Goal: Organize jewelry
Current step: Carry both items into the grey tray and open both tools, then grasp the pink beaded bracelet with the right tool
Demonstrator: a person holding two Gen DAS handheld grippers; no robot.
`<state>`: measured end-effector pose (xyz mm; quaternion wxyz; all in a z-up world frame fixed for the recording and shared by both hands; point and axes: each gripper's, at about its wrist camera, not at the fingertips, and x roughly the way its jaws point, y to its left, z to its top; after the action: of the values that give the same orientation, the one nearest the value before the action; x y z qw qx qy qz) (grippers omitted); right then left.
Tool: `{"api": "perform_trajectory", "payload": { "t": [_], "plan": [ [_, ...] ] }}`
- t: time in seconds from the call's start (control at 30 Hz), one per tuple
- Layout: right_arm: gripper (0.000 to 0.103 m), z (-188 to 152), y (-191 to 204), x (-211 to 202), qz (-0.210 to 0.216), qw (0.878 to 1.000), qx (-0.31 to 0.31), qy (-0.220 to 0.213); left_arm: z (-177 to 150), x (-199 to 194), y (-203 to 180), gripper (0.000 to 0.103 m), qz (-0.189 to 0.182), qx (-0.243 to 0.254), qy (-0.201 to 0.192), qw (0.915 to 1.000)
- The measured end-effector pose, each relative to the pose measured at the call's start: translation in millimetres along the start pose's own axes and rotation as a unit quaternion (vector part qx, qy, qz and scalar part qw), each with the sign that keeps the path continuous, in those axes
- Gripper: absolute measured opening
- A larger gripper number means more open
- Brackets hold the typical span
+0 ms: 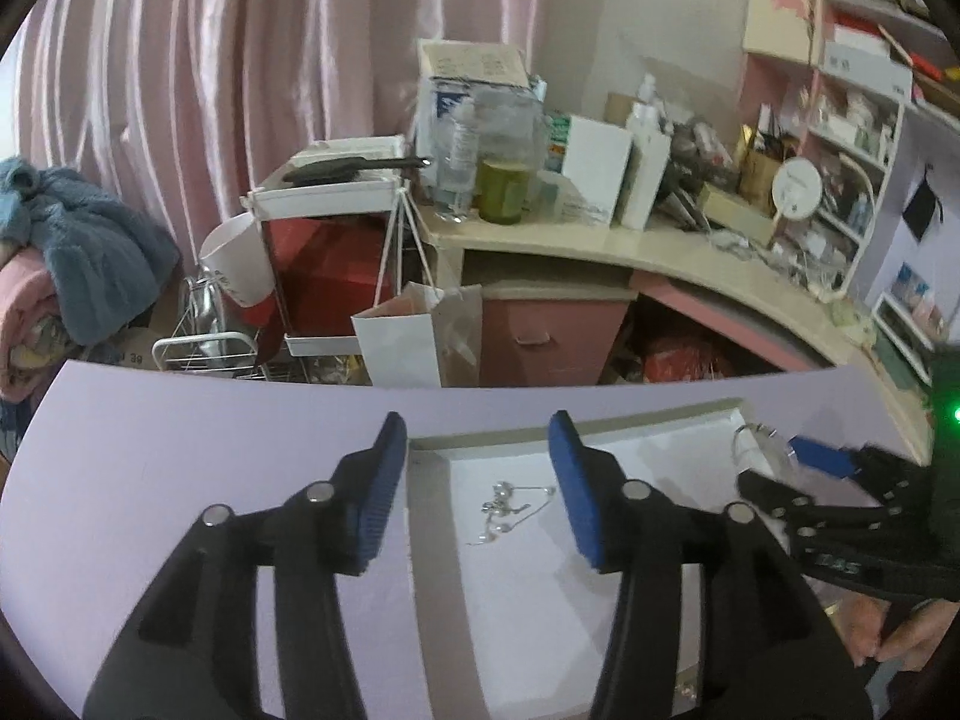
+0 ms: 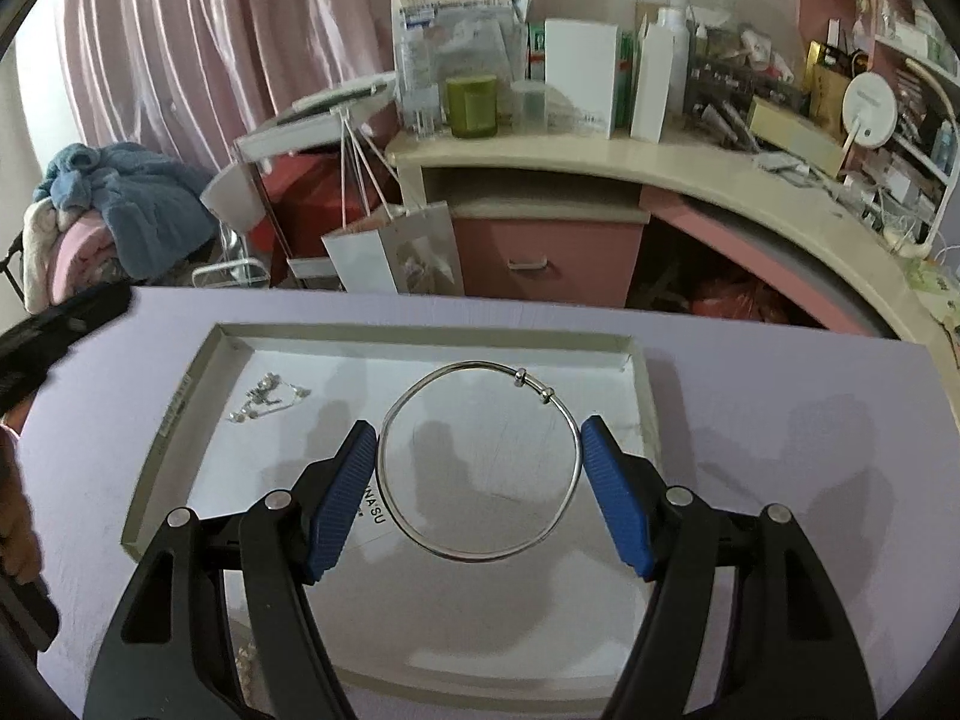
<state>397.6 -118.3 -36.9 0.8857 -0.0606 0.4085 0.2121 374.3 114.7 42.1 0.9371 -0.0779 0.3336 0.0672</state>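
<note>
A shallow grey-rimmed tray [image 2: 198, 354] with a white floor lies on the lilac table [image 2: 780, 396]. My right gripper [image 2: 479, 450] is shut on a silver bangle [image 2: 462, 553], its blue pads pressing the ring's left and right sides, holding it over the tray. A small silver chain with pearls [image 2: 267, 399] lies in the tray's far left corner. In the left wrist view my left gripper [image 1: 477, 483] is open and empty above the tray's left rim [image 1: 429, 546], with the chain [image 1: 507, 510] between its fingers. The right gripper [image 1: 798, 468] and bangle [image 1: 753, 432] show at the right.
Beyond the table's far edge stand a cluttered cream desk [image 2: 690, 162] with pink drawers, a white paper bag [image 2: 390, 252] and a rolling cart [image 1: 324, 198]. A pile of blue and pink clothes [image 2: 114, 204] lies far left.
</note>
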Motion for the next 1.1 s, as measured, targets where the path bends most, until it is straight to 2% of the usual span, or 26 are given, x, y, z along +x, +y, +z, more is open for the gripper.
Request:
{"api": "perform_trajectory", "payload": {
  "t": [0.17, 0.3, 0.33, 0.4, 0.6, 0.83, 0.9, 0.97, 1.1],
  "plan": [
    [0.071, -1, 1, 26, -0.022, 0.999, -0.003, 0.033, -5, -16, 11, 0.059, 0.015, 0.0, -0.023, 0.9996],
    [0.072, 6, -7, 35, -0.04, 0.999, 0.012, 0.027, -7, -22, 17, 0.062, 0.015, -0.005, -0.03, 0.9994],
    [0.077, 7, -8, 35, -0.044, 0.999, 0.014, 0.024, -7, -23, 18, 0.063, 0.015, -0.007, -0.031, 0.9994],
    [0.087, 8, -13, 27, -0.045, 0.999, 0.02, 0.014, -9, -27, 20, 0.065, 0.015, -0.007, -0.034, 0.9993],
    [0.088, -5, -22, -19, -0.015, 0.999, 0.035, -0.021, -23, -53, 23, 0.068, 0.016, -0.005, -0.045, 0.9988],
    [0.088, -61, -26, -98, 0.022, 0.996, 0.045, -0.071, -57, -109, 30, 0.073, 0.014, -0.012, -0.06, 0.998],
    [0.088, -86, -28, -119, 0.027, 0.995, 0.047, -0.082, -75, -132, 32, 0.082, 0.016, -0.017, -0.069, 0.9973],
    [0.088, -105, -29, -130, 0.026, 0.994, 0.047, -0.09, -89, -149, 34, 0.088, 0.017, -0.022, -0.078, 0.9965],
    [0.088, -150, -27, -148, 0.011, 0.995, 0.042, -0.094, -127, -185, 31, 0.092, 0.021, -0.009, -0.091, 0.9956]
  ]
}}
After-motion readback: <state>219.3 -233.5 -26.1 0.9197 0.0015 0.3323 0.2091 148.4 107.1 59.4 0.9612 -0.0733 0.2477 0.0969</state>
